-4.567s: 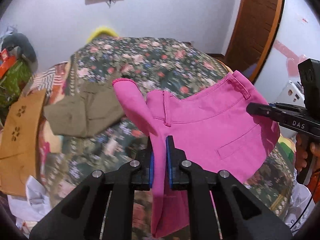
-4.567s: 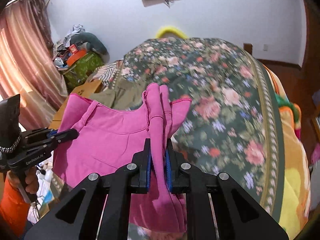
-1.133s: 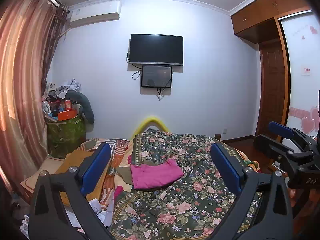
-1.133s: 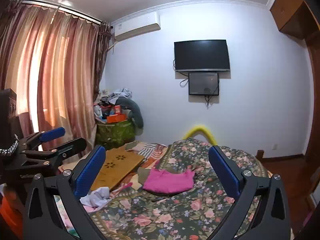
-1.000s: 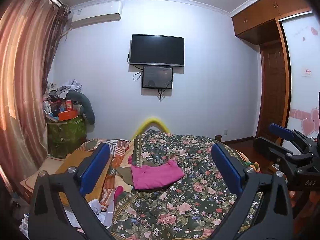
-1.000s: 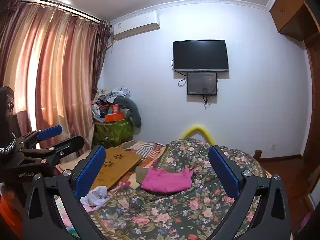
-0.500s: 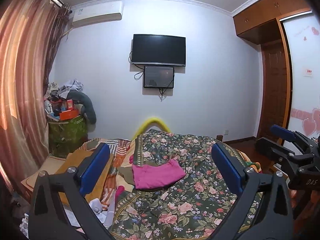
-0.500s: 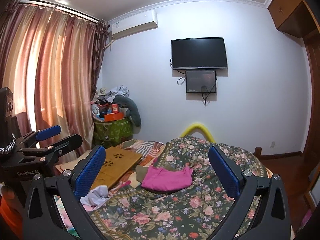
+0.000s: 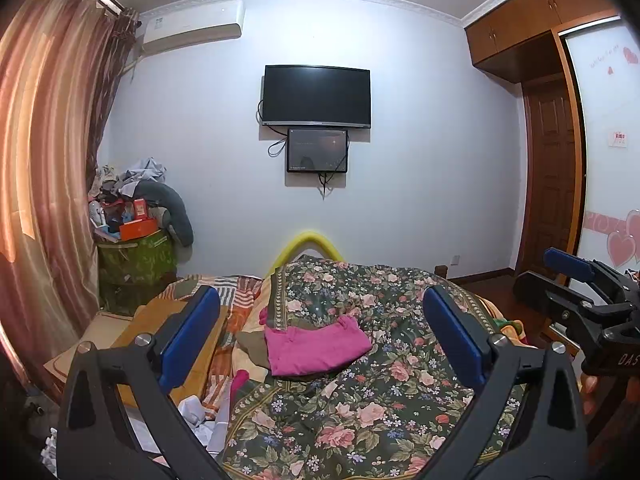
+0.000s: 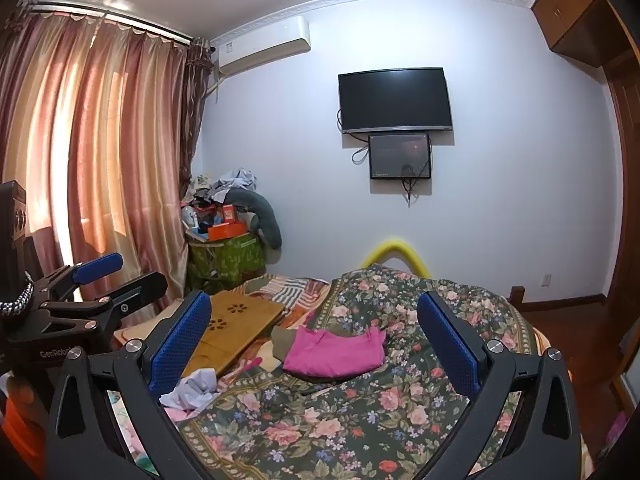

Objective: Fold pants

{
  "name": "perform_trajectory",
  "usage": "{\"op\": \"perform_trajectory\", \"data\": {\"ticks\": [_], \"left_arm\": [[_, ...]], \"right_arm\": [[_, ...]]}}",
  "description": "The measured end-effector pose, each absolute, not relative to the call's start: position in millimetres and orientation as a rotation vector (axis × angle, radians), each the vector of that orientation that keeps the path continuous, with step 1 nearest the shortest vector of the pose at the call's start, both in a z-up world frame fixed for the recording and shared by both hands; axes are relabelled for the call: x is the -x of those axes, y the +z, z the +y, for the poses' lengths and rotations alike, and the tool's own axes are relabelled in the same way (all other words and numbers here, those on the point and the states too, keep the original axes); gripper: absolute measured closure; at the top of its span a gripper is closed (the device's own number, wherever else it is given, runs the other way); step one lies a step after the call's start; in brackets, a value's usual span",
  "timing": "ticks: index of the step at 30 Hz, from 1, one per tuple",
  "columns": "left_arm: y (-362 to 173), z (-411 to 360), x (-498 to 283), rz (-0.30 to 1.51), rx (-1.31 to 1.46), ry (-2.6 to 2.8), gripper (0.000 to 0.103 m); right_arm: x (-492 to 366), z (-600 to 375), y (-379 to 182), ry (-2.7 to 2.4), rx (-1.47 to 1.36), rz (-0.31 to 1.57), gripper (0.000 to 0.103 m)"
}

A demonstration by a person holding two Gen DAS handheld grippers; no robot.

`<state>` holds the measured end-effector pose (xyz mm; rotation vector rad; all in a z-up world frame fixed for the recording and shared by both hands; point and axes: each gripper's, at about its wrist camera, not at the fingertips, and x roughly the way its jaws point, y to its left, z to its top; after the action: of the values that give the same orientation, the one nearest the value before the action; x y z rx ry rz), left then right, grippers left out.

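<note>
Pants [image 9: 314, 346], pink and folded into a flat rectangle, lie just below the centre of the left wrist view, on the flowered bedspread [image 9: 384, 392]. Their left edge overlaps an olive-brown garment [image 9: 251, 344]. The left gripper [image 9: 320, 338] fills the lower part of this frame with its blue-padded fingers [image 9: 191, 338] spread wide; nothing is between them, and they are well apart from the pants. At the right edge the right gripper [image 9: 576, 280] shows from the side, jaws parted and holding nothing. A dark television [image 9: 316, 95] hangs in the upper centre of the frame, a smaller screen [image 9: 317, 150] directly beneath it. Curtains [image 9: 44, 184] cover the left side.

In the right wrist view the pants [image 10: 334, 352] sit slightly below centre on the same bedspread [image 10: 360, 412], again partly over the olive-brown garment [image 10: 282, 342]. The right gripper [image 10: 314, 346] occupies the lower frame, blue fingers [image 10: 448, 344] spread wide and empty, clear of the pants. The left gripper [image 10: 108, 280] appears at the left edge, jaws parted, empty. A wooden board [image 10: 236, 326] with flower cut-outs lies left of the pants, crumpled white cloth [image 10: 192, 388] below it.
</note>
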<state>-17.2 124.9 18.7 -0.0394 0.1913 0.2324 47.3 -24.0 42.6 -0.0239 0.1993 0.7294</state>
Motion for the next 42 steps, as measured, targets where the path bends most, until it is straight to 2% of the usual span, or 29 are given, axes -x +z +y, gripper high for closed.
{"op": "perform_trajectory", "data": {"ticks": [42], "left_arm": [[18.6,120.6,9.6,0.199,0.036,0.204,0.000]], "right_arm": [[-44.5,-21.8,41.9,0.734,0.009,0.221,0.001]]}}
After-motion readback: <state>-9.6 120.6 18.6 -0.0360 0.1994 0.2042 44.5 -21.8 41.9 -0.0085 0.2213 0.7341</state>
